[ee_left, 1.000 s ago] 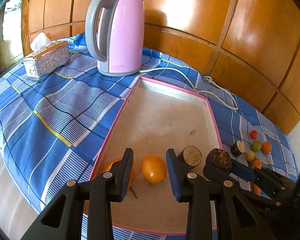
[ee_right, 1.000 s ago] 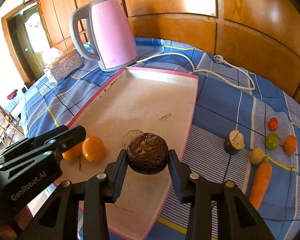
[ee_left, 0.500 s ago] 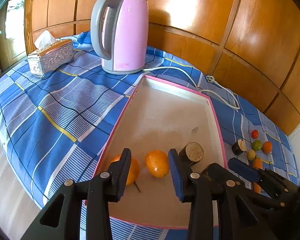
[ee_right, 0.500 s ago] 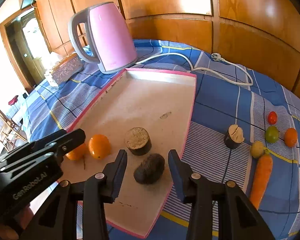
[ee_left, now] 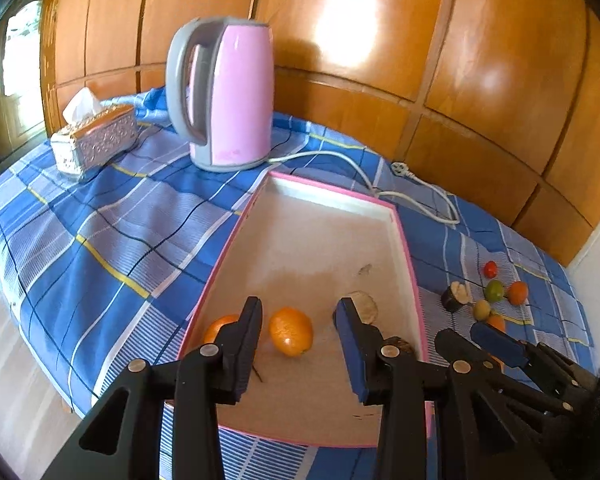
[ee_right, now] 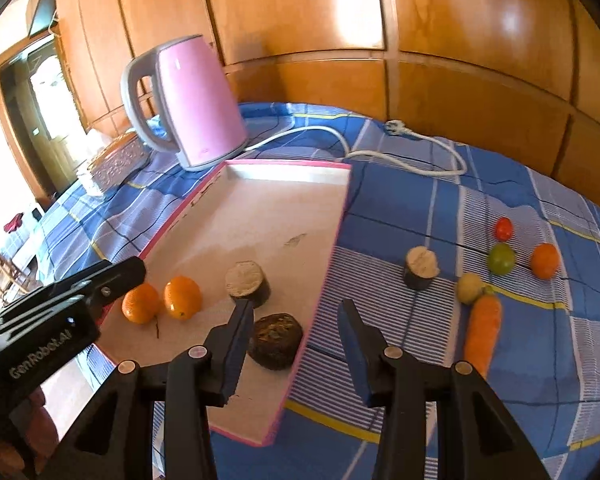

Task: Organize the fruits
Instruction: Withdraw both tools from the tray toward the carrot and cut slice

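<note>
A pink-rimmed tray [ee_right: 340, 216] [ee_left: 332, 196] holds two oranges [ee_right: 182, 297] [ee_right: 140, 303] [ee_left: 291, 331], a cut brown stump piece [ee_right: 247, 283] and a dark round fruit [ee_right: 275, 341]. My right gripper [ee_right: 296, 344] is open and empty, above the tray's right rim, just right of the dark fruit. My left gripper [ee_left: 298, 344] is open and empty, above the tray's near end over the oranges. On the cloth to the right lie a second cut piece [ee_right: 420, 267], a carrot [ee_right: 482, 330], a yellow fruit [ee_right: 470, 288], a green fruit [ee_right: 501, 258], an orange fruit [ee_right: 545, 260] and a red fruit [ee_right: 503, 229].
A pink kettle [ee_left: 224, 98] [ee_right: 188, 104] stands behind the tray, its white cord and plug [ee_right: 398, 126] trailing right. A silver tissue box [ee_left: 96, 140] sits at the far left. Wooden panels back the blue checked cloth [ee_left: 100, 232].
My right gripper opened and let the dark round fruit down into the tray, then drew back and to the right. My left gripper pulled back and rose slightly.
</note>
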Demonstrator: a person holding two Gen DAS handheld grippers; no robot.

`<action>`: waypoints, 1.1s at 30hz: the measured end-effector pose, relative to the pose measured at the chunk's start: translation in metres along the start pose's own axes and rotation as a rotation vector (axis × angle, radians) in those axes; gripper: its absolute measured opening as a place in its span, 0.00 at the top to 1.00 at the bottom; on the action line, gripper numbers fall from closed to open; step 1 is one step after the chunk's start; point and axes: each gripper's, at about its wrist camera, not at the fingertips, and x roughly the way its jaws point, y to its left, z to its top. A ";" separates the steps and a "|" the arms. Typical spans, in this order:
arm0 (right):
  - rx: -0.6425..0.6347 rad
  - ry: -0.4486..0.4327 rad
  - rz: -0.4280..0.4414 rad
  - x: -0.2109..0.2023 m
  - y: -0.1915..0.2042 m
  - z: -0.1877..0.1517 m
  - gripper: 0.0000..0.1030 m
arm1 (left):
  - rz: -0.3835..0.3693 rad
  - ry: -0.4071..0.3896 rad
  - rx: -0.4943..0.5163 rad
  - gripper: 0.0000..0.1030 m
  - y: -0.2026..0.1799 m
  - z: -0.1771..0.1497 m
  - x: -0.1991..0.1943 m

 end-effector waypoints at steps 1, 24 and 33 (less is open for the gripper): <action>0.005 -0.003 -0.005 -0.002 -0.003 -0.001 0.57 | -0.004 -0.004 0.007 0.62 -0.003 0.000 -0.002; 0.205 -0.007 -0.143 -0.028 -0.094 -0.032 0.57 | -0.073 0.028 0.157 0.62 -0.059 -0.018 0.002; 0.288 0.020 -0.185 -0.030 -0.129 -0.047 0.57 | -0.121 0.079 0.201 0.62 -0.079 -0.028 0.016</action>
